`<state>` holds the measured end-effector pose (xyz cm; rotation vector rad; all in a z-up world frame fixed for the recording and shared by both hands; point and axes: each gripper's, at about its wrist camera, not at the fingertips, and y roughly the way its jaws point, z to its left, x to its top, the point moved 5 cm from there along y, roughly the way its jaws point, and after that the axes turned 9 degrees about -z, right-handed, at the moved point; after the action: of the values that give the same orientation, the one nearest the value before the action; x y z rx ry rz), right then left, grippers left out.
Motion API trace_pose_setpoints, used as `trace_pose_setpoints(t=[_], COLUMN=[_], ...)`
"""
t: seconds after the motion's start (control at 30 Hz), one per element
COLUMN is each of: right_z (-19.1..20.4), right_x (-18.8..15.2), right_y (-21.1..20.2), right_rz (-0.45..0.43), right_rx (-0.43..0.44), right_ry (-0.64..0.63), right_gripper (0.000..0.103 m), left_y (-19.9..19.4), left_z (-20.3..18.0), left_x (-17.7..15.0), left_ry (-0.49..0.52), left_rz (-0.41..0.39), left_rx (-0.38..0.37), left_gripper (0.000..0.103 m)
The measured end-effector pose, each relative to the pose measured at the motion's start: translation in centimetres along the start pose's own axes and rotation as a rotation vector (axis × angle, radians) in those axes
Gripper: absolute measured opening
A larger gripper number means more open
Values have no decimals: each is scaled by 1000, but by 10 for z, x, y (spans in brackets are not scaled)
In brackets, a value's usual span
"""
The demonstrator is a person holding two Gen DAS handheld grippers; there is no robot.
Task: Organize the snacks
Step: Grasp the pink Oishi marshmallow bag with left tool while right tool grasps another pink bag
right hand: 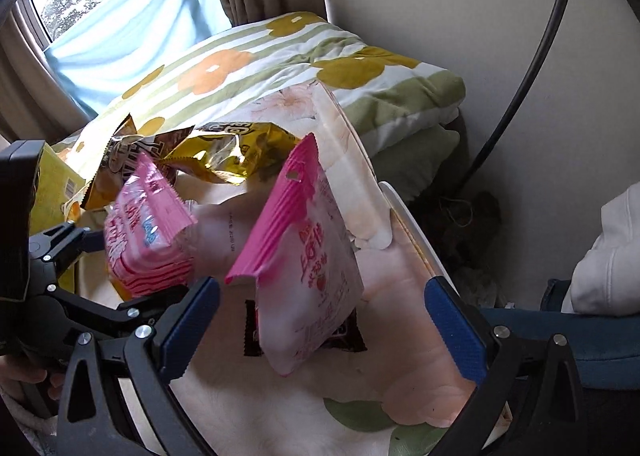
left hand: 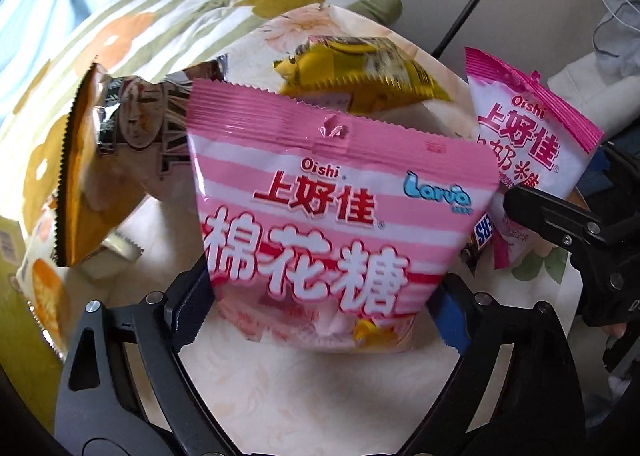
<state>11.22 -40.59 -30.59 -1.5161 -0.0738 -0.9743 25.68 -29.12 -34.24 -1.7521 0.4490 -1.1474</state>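
Observation:
My left gripper (left hand: 320, 316) is shut on a pink striped Oishi marshmallow bag (left hand: 340, 212) and holds it upright; the bag also shows in the right wrist view (right hand: 148, 240). My right gripper (right hand: 320, 328) is open, its blue pads (right hand: 456, 332) on either side of a white and pink Oishi candy bag (right hand: 308, 280) that stands tilted on a dark chocolate bar wrapper (right hand: 352, 332). That candy bag (left hand: 532, 148) sits right of the marshmallow bag in the left wrist view. A gold snack bag (left hand: 360, 76) and an orange-brown snack bag (left hand: 100, 160) lie behind.
The snacks rest on a small table with a floral cloth (right hand: 280, 408). A striped flower-print quilt (right hand: 248, 68) lies behind it by the window and curtain. A yellow box (right hand: 56, 184) is at the left. A black cable (right hand: 532, 68) runs down the wall.

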Motion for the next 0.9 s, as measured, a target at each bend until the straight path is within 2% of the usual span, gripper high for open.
trace_pose_setpoints(t=[0.07,0.13,0.27,0.33,0.43,0.5,0.63,0.9], right_z=[1,2,5,8,9,10,8,1], right_x=[1,0,-2,-4,-7,-9,-11,-10], right_y=[4,7,12,16,22,24,28,26], right_rz=[4,7,14,25,43,51,70,89], right_rx=[0,5,17,28,32,34,20,25], right_ry=[-1,4,21,27,27,31,33,36], right_gripper=[101,101,97,84,76,74,58,47], left_y=[0,-1,-3,-4,-7,-8,-15,-25], left_z=[0,1,6,7,8,9,9,10], left_x=[0,0,-1,-1,0,0,-4,-4], left_ry=[11,15,8,4,-3,-12,-32,-59], left_rz=[-4,-9,-8,-11,-15,-16,-17,-28], left_rx=[1,1,0,0,2,3,0,16], left_gripper=[86,78,71,70,69,69,69,69])
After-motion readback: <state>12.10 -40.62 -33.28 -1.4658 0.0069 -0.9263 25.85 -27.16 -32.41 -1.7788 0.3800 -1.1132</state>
